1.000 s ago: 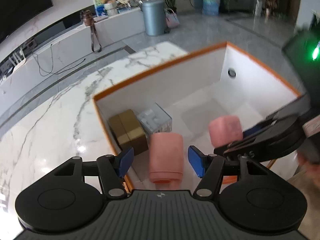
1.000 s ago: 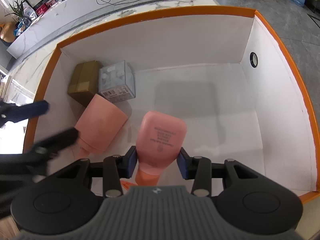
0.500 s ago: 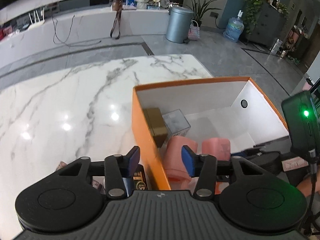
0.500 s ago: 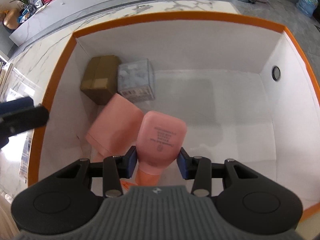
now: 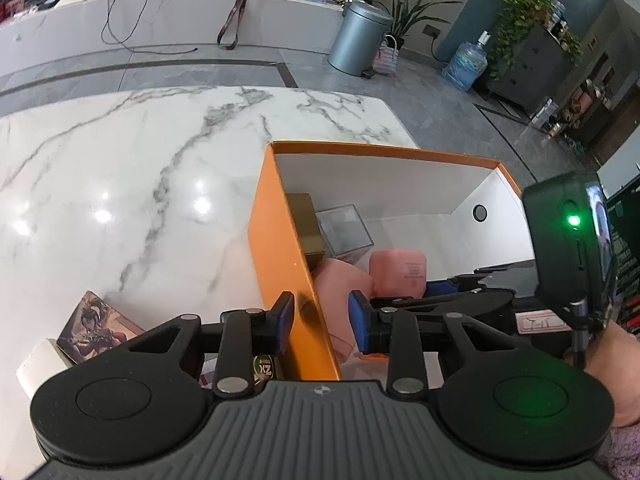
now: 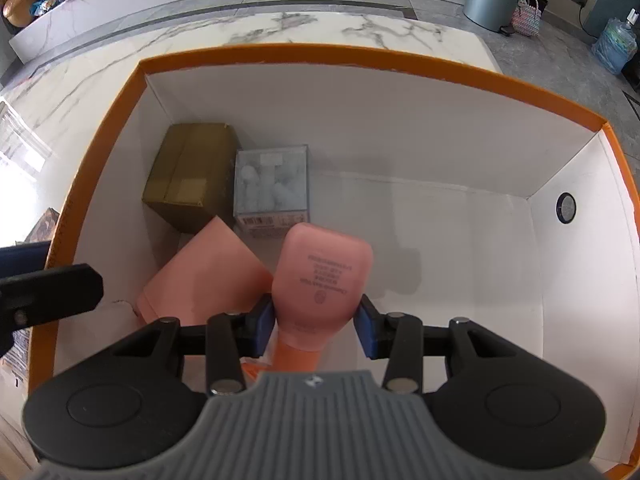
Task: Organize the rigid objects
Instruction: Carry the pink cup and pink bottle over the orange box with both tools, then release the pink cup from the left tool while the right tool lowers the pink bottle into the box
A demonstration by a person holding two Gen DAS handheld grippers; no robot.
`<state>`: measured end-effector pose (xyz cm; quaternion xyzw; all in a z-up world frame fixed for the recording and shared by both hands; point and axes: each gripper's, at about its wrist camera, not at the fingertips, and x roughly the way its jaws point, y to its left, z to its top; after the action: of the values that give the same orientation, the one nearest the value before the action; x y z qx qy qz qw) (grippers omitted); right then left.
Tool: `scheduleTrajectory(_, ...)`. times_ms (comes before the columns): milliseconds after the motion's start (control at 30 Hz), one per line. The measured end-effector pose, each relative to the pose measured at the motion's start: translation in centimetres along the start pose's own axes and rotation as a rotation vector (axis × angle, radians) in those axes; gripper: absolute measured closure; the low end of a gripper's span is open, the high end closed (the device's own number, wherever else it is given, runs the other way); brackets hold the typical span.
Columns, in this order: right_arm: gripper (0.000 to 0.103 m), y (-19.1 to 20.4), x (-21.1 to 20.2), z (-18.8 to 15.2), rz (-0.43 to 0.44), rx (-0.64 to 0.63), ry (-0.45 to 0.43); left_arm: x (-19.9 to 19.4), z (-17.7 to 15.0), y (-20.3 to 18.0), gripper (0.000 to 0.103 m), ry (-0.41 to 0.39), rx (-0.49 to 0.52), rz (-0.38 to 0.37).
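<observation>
- Landmark for everything here is the orange box (image 6: 308,54) on the marble table (image 5: 120,168), white inside, and this looks like the "drop stuff into the box" step.
- The right gripper (image 6: 316,326) is clamped on a pink bottle (image 6: 322,276), pads squeezing its lower body near the neck, cap end towards the camera. It hangs over the box floor, near the middle and a bit towards the near wall.
- A second pink bottle (image 6: 204,276) lies tipped over inside the box at the near-left corner, just beside the held one.
- Beyond that, in the box's far-left corner: a brown carton (image 6: 188,172) against the left wall, and a clear plastic case (image 6: 272,184) right next to it.
- The left gripper (image 5: 320,322) holds nothing; its jaws have just been closing and now stand narrow. From its own camera the box's left wall lines up between the pads, but I can't tell if they touch it.
- More things sit outside the box's left wall, near that gripper: an illustrated card box (image 5: 94,330) and a small tin (image 5: 264,368), probably next in line.
- My guess for the next move: lower the held bottle next to the lying one, let go gently so it doesn't knock the clear case, then lift out. The left one has to reopen before it can pick anything up.
</observation>
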<state>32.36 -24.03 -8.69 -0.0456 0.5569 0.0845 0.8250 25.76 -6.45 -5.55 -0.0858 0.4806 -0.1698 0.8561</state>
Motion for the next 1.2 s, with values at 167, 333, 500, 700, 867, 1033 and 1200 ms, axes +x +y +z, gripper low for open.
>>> scheduleTrajectory(167, 0.060, -0.1, 0.0, 0.4, -0.040, 0.022, -0.005, 0.0, 0.0, 0.5, 0.066, 0.001, -0.031, 0.001)
scheduleTrajectory(333, 0.059, -0.6, 0.8, 1.5, -0.020, 0.067, 0.030, 0.0, 0.1, 0.5, 0.066, 0.004, -0.034, 0.007)
scheduleTrajectory(500, 0.053, -1.0, 0.8, 1.6, -0.011, 0.101, 0.036, 0.0, 0.1, 0.5, 0.067, 0.005, -0.031, 0.009)
scheduleTrajectory(700, 0.050, -2.0, -0.6, 2.3, 0.038, 0.192, -0.038, 0.1, 0.0, 0.5, 0.066, 0.007, -0.032, 0.017)
scheduleTrajectory(867, 0.049, 0.0, -0.2, 2.6, 0.005, 0.087, -0.041, 0.1, -0.1, 0.7, 0.067, 0.009, -0.037, 0.030)
scheduleTrajectory(1033, 0.043, 1.0, -0.3, 2.0, -0.013, -0.008, -0.041, 0.2, -0.2, 0.8, 0.067, 0.010, -0.039, 0.031)
scheduleTrajectory(1200, 0.026, 0.1, -0.3, 2.1, -0.011, 0.024, -0.040, 0.1, -0.2, 0.7, 0.066, 0.011, -0.040, 0.032)
